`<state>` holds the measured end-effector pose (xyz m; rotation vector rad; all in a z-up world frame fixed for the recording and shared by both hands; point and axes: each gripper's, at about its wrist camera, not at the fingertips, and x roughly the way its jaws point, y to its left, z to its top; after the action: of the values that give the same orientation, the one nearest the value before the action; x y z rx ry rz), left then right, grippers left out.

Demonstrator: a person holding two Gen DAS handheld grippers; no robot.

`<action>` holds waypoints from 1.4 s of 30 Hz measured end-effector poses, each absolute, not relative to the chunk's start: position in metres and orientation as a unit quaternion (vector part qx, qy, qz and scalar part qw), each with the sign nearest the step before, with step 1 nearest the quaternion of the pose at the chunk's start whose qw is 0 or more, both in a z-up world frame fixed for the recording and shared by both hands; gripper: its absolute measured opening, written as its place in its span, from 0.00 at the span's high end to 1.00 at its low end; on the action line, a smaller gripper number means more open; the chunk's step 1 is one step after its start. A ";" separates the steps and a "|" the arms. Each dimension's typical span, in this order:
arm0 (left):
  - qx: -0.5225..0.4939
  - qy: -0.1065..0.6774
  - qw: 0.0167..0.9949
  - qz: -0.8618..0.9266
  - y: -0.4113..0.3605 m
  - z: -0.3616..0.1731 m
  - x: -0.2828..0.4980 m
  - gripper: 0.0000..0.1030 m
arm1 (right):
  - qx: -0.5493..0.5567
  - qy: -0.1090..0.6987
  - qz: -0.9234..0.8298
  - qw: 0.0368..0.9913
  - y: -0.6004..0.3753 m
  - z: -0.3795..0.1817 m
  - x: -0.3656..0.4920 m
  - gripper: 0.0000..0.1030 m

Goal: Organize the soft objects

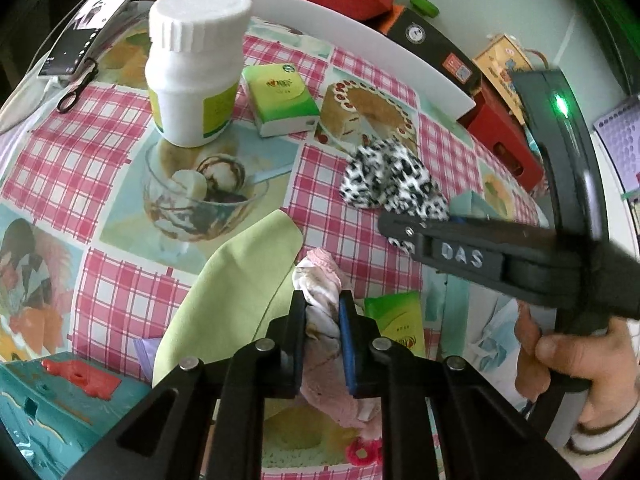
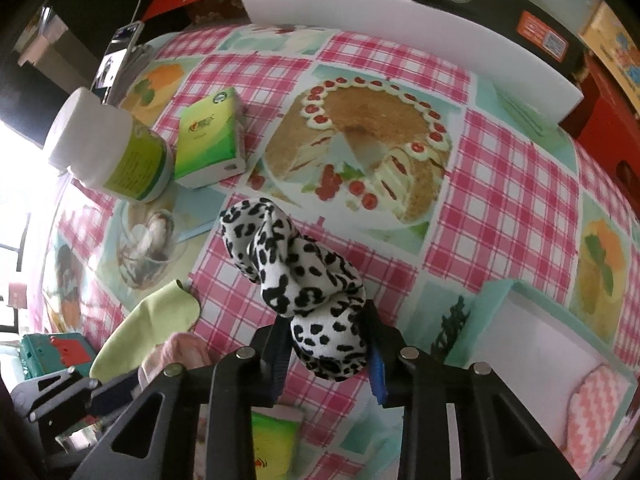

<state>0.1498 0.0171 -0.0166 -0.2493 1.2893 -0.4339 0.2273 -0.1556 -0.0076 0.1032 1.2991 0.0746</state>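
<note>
My left gripper (image 1: 323, 316) is shut on a bunched pink and white sock (image 1: 320, 276) that lies on the tablecloth beside a light green cloth (image 1: 240, 292). In the right wrist view my right gripper (image 2: 328, 340) is shut on one end of a black-and-white leopard-print sock (image 2: 280, 256). The rest of that sock trails forward over the cloth. The left wrist view shows the same leopard sock (image 1: 384, 176) with the right gripper (image 1: 400, 236) on its near end, a hand on the handle. A white box (image 2: 532, 320) at lower right holds a pink zigzag cloth (image 2: 600, 412).
A white bottle (image 1: 196, 60) and a green tissue pack (image 1: 280, 100) stand at the far left. A second tissue pack (image 1: 400, 324) lies near my left fingers. There is a phone (image 1: 92, 20) at the back left, a white board (image 1: 360, 40) along the far edge and a teal toy box (image 1: 48, 400) at the near left.
</note>
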 end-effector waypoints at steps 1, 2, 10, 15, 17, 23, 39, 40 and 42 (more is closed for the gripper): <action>-0.120 0.592 0.772 -0.200 0.019 -0.015 0.150 0.85 | 0.056 0.602 0.032 0.796 -0.159 -0.008 0.225 0.68; -0.123 0.589 0.773 -0.200 0.020 -0.014 0.150 0.85 | 0.063 0.600 0.030 0.797 -0.157 -0.009 0.221 0.68; -0.155 0.570 0.781 -0.203 0.029 -0.007 0.155 0.85 | 0.100 0.587 0.021 0.803 -0.170 -0.013 0.194 0.73; -0.169 0.560 0.784 -0.207 0.032 -0.003 0.157 0.85 | 0.100 0.573 0.011 0.813 -0.163 -0.018 0.176 0.73; -0.175 0.555 0.786 -0.209 0.033 -0.001 0.158 0.85 | 0.099 0.563 0.004 0.820 -0.159 -0.018 0.166 0.74; -0.193 0.543 0.789 -0.213 0.038 0.004 0.159 0.85 | 0.143 0.517 -0.018 0.844 -0.159 -0.011 0.142 0.74; -0.205 0.501 0.809 -0.227 0.042 0.030 0.152 0.85 | 0.245 0.406 -0.056 0.879 -0.189 0.051 0.062 0.74; -0.203 0.499 0.811 -0.228 0.040 0.032 0.151 0.85 | 0.249 0.402 -0.058 0.879 -0.191 0.051 0.058 0.74; -0.199 0.496 0.813 -0.230 0.037 0.035 0.149 0.85 | 0.256 0.399 -0.063 0.878 -0.193 0.052 0.049 0.74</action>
<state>0.1494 0.0370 0.0354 -0.4256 1.0580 -0.4920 0.0485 -0.1934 0.0523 0.5343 0.8311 -0.1318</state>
